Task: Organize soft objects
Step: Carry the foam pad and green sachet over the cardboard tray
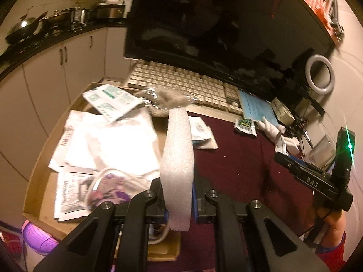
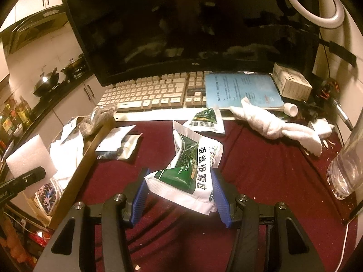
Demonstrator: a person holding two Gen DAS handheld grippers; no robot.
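Note:
My left gripper (image 1: 178, 195) is shut on a white foam strip (image 1: 179, 149) that stands upright between its jaws, above the right edge of a cardboard tray (image 1: 40, 181). The tray holds several white packets (image 1: 109, 145) and a printed pouch (image 1: 109, 190). In the right wrist view the foam strip (image 2: 29, 156) and left gripper show at the far left, over the tray wall (image 2: 90, 149). My right gripper (image 2: 180, 188) has its blue pads (image 2: 140, 190) pressed on both sides of a crumpled green and white packet (image 2: 190, 167), just over the maroon cloth.
On the maroon cloth (image 2: 261, 170) lie a second green packet (image 2: 204, 120), a silvery sachet (image 2: 120, 145) and a knotted white cloth (image 2: 272, 127). Behind are a keyboard (image 2: 147, 93), a dark monitor (image 2: 181, 22) and a blue notebook (image 2: 240, 90). A glass bottle (image 2: 347, 170) stands at right.

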